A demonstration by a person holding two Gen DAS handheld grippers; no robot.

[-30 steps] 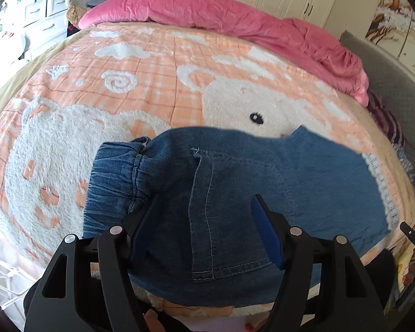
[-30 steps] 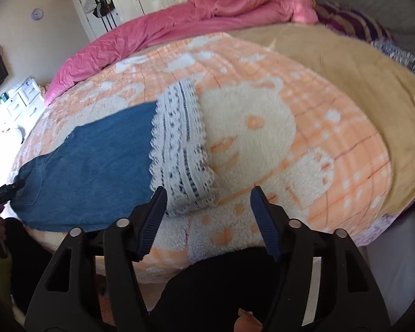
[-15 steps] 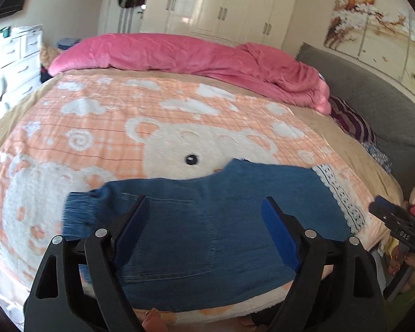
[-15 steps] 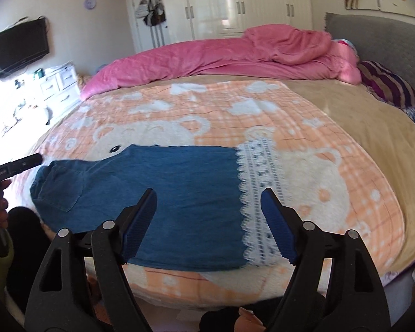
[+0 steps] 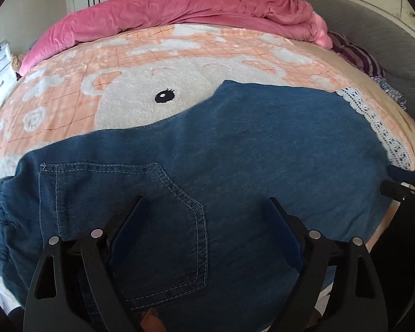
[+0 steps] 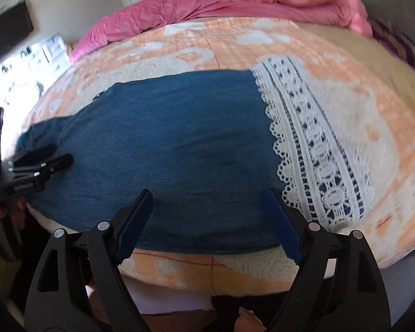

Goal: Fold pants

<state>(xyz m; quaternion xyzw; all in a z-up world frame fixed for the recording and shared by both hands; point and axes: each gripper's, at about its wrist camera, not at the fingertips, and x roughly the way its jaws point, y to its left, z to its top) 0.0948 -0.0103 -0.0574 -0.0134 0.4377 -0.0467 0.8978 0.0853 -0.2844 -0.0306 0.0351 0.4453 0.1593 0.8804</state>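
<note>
We see the peach bear blanket (image 5: pixel 119 63) spreading far and bare toward the pink duvet (image 5: pixel 179 8), the denim pants (image 5: pixel 249 144) flat along its near edge with lace hem (image 6: pixel 312 144) rightward, and left gripper (image 5: pixel 204 210) and right gripper (image 6: pixel 209 202) both spread apart, holding nothing.

Your pants (image 5: pixel 262 149) are matt blue denim, smooth across the leg, with pale topstitching around the patch pocket (image 5: pixel 141 221) and a hem of openwork white lace (image 6: pixel 315 149). Under them you have a fleecy, nubbly blanket (image 5: pixel 130 83) in peach and cream, and behind it a soft pink duvet (image 5: pixel 179 11) of creased, faintly sheeny cloth. Your left gripper (image 5: pixel 204 215) and right gripper (image 6: pixel 207 207) look like matt black plastic with small bright metal rivets, their fingers (image 6: pixel 135 224) faced in dull blue pads.
</note>
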